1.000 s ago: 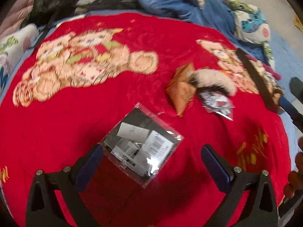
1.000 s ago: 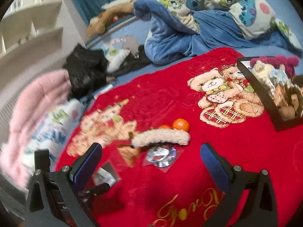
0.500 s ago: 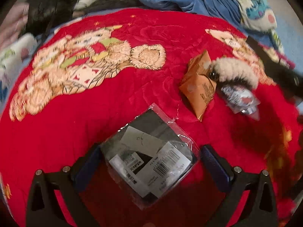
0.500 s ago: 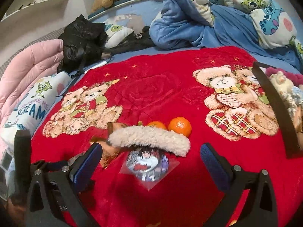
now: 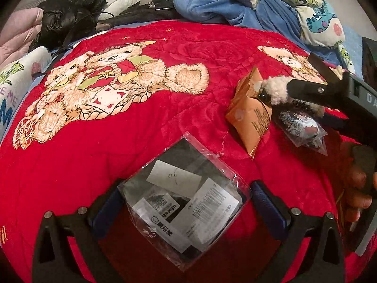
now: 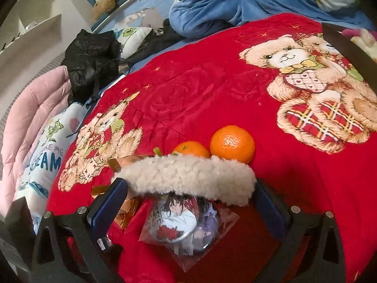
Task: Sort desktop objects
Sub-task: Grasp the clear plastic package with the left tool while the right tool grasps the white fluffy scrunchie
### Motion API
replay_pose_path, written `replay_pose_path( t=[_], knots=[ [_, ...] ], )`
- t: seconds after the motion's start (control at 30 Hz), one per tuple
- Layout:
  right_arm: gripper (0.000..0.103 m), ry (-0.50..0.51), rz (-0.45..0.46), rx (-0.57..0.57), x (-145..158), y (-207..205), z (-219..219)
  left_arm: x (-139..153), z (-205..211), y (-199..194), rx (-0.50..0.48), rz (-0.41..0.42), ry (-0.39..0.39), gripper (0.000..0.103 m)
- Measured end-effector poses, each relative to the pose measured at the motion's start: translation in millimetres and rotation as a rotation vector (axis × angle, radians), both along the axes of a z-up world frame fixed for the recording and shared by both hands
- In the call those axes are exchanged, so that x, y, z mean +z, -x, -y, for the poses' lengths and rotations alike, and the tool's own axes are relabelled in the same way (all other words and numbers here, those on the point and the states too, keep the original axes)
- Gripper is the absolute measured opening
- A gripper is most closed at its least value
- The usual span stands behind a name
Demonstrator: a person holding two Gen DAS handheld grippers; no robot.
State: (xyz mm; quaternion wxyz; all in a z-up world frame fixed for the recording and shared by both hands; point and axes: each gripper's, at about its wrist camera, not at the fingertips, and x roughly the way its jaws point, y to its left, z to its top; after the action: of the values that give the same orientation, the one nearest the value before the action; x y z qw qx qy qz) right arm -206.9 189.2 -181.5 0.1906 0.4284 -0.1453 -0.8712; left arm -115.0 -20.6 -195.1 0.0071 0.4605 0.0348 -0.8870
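**Both grippers closing in on bagged items**

The packet (image 5: 186, 198) is lying flat on the red blanket (image 5: 141, 127), between the wide-open jaws of the left gripper (image 5: 185, 202). It is looking light, thin and slippery in its clear film, probably bending if pinched at a corner; taking it across the 2 side edges seems safest.

The right gripper (image 6: 186, 202), jaws also wide, is straddling the fuzzy band (image 6: 188, 176) and the bagged badge (image 6: 186, 226). The band is looking soft and compressible, the badge stiff but slick.

An orange pouch (image 5: 249, 115) and 2 oranges (image 6: 232, 146) are lying just beside. A dark box (image 6: 344, 44) at the edge is holding plush items.
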Motion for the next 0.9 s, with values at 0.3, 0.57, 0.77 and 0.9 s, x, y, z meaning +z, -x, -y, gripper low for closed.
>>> replay_pose_path(
  t=[0.3,0.57,0.77,0.9],
  knots=[
    [0.061,0.004,0.032,-0.004,-0.9,9.2,-3.9,0.9,2.0,-0.7,0.001,-0.011,-0.023,0.103],
    [0.035,0.047,0.040,0.003,-0.8,-2.1,-14.0,9.6,22.7,-15.6,0.059,-0.045,-0.057,0.058],
    [0.026,0.057,0.015,0.027,11.3,-14.8,-12.8,11.6,38.9,-22.0,0.066,-0.048,-0.110,0.035],
    [0.024,0.036,-0.006,0.052,18.7,-20.3,-5.5,15.7,35.0,-23.8,0.050,-0.048,-0.090,0.030]
  ],
)
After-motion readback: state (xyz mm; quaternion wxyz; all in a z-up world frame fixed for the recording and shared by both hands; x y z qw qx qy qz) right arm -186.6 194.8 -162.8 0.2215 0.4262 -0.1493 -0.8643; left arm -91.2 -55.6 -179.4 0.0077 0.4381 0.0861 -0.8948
